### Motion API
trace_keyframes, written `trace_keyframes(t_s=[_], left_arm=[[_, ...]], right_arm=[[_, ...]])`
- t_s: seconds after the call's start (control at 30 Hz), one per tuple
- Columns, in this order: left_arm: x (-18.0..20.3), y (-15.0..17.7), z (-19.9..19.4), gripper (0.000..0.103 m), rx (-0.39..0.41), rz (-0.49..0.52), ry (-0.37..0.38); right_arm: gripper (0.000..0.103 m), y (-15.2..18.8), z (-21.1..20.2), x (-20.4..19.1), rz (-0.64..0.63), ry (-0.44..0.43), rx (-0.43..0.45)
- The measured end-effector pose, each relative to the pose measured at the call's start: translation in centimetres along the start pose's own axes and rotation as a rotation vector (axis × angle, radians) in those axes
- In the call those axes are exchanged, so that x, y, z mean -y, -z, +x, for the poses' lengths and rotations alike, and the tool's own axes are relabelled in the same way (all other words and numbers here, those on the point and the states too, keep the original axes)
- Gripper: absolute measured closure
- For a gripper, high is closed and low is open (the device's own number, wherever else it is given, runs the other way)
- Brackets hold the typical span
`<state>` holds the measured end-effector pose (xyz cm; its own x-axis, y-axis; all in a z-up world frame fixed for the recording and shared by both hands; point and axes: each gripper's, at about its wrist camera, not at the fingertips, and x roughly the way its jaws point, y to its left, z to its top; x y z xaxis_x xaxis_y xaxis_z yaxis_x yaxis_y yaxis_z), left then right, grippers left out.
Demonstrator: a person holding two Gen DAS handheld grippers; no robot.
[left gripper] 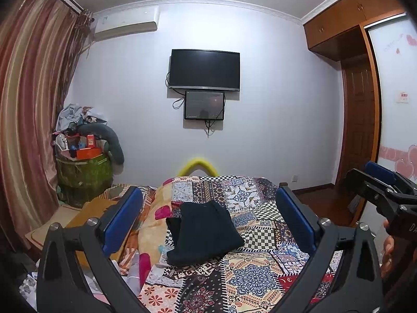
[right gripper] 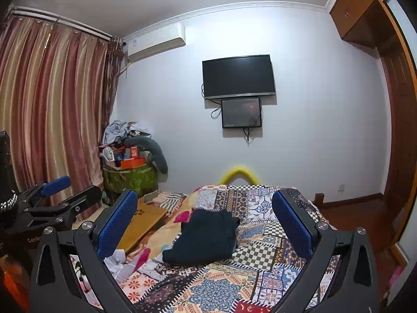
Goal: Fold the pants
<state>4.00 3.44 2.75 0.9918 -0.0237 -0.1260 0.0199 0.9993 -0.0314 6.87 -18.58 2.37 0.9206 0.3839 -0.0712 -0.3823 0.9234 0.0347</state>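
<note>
Dark navy pants (left gripper: 204, 232) lie folded into a compact bundle on the patchwork bedspread (left gripper: 258, 279); they also show in the right wrist view (right gripper: 206, 237). My left gripper (left gripper: 208, 219) is open and empty, held above the bed short of the pants. My right gripper (right gripper: 206, 221) is open and empty too, held back from the pants. The right gripper shows at the right edge of the left wrist view (left gripper: 383, 185). The left gripper shows at the left edge of the right wrist view (right gripper: 65, 190).
An orange floral blanket (left gripper: 149, 224) lies bunched left of the pants. A wooden lap table (right gripper: 143, 224) sits at the bed's left. A green bin piled with clutter (left gripper: 83, 172) stands by the curtain. A TV (left gripper: 204, 69) hangs on the far wall.
</note>
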Motion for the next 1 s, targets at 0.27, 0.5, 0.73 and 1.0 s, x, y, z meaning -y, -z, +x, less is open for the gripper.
trace_keyframes(t_s=[0.27,0.5,0.73,1.0], left_arm=[[0.12,0.07,0.18,0.000,-0.006,-0.001,0.007],[0.27,0.20,0.05,0.000,-0.004,0.004,0.016],[0.17,0.04,0.28,0.000,-0.012,0.001,0.024],[0.51,0.07,0.47,0.000,-0.019,0.007,0.061]], right_arm=[[0.000,-0.29,-0.30,-0.01,0.000,0.005,-0.002],[0.000,-0.50,-0.34,0.06,0.002,0.006,-0.003],[0.000,-0.65,-0.48,0.12,0.002,0.007,-0.005],[0.000,-0.89,-0.50,0.12,0.001,0.007,-0.009]])
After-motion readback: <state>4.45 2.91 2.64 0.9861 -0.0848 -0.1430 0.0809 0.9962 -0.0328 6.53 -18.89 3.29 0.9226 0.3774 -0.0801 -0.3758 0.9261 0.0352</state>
